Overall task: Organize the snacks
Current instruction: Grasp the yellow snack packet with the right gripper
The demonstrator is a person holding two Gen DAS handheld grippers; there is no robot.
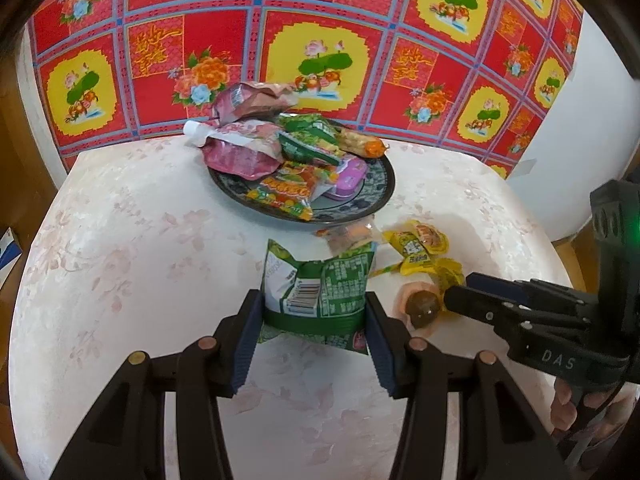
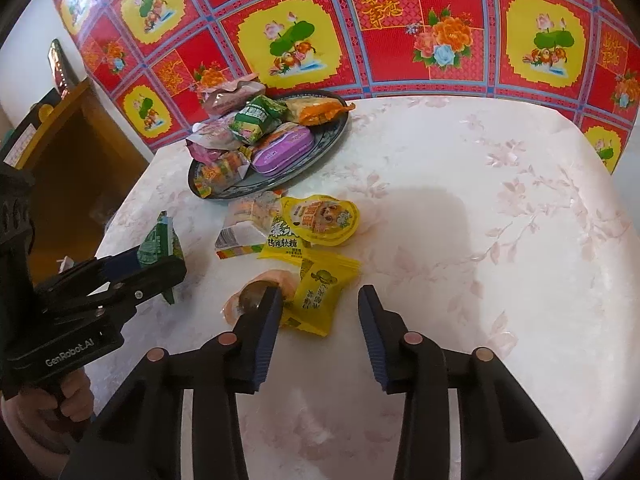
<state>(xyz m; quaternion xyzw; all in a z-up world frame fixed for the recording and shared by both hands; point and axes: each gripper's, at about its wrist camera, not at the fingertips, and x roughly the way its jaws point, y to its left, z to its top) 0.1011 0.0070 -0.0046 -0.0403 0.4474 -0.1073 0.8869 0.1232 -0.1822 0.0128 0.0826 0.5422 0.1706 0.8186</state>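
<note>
My left gripper [image 1: 314,320] is shut on a green snack packet [image 1: 320,288], both pads pressing its lower sides above the white floral table. In the right wrist view the left gripper [image 2: 160,268] shows at the left with the green packet [image 2: 160,240] in it. My right gripper [image 2: 320,300] is open around a small yellow packet [image 2: 320,288]. Its left pad rests at the packet's edge and the right pad stands apart. Beside that left pad lies a brown round sweet [image 2: 256,296] in a pinkish wrapper. The dark patterned plate [image 1: 376,196] at the back holds several piled snacks.
Loose snacks lie between the plate [image 2: 324,140] and my right gripper [image 1: 452,296]: a yellow jelly cup [image 2: 320,220], a yellow candy packet [image 2: 284,246] and a clear-wrapped packet [image 2: 244,232]. A red floral covering backs the table. A wooden cabinet [image 2: 80,140] stands at the left.
</note>
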